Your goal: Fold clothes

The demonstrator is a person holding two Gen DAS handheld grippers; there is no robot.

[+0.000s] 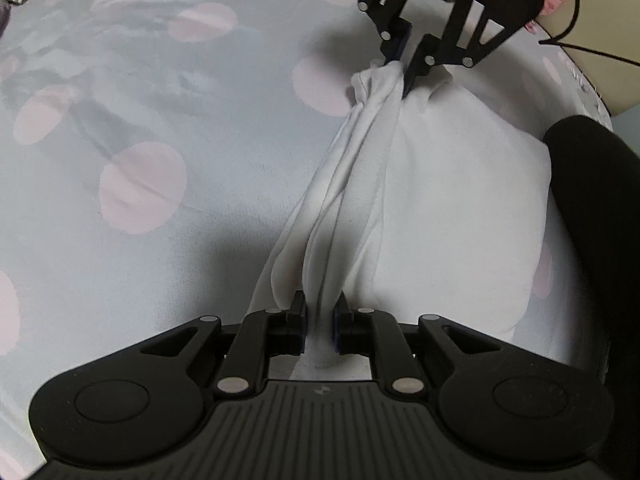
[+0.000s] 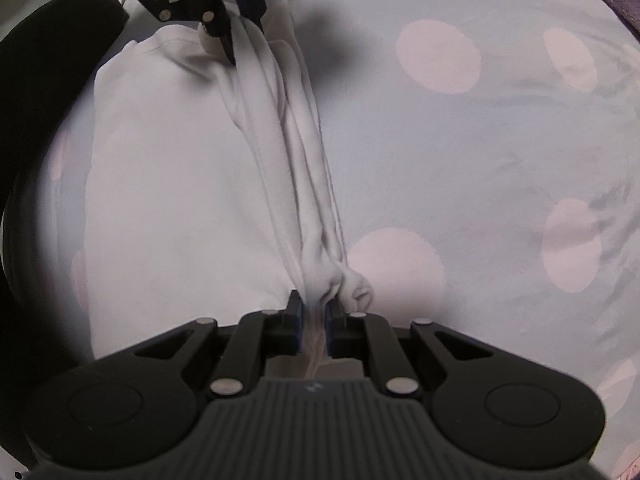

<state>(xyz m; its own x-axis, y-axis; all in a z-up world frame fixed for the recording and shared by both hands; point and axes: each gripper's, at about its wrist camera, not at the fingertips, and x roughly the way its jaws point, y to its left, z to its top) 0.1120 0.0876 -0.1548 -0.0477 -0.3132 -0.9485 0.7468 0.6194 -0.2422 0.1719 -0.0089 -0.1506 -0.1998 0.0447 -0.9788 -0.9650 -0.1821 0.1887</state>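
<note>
Left gripper and, farther along the same edge, right gripper each have fingers closed on bunched cloth of the white garment, whose body lies flat on the dotted bedspread. Judgement: keep that edge taut and level while carrying it over. Garment type, far hem and bed edges cannot be made out.
</note>
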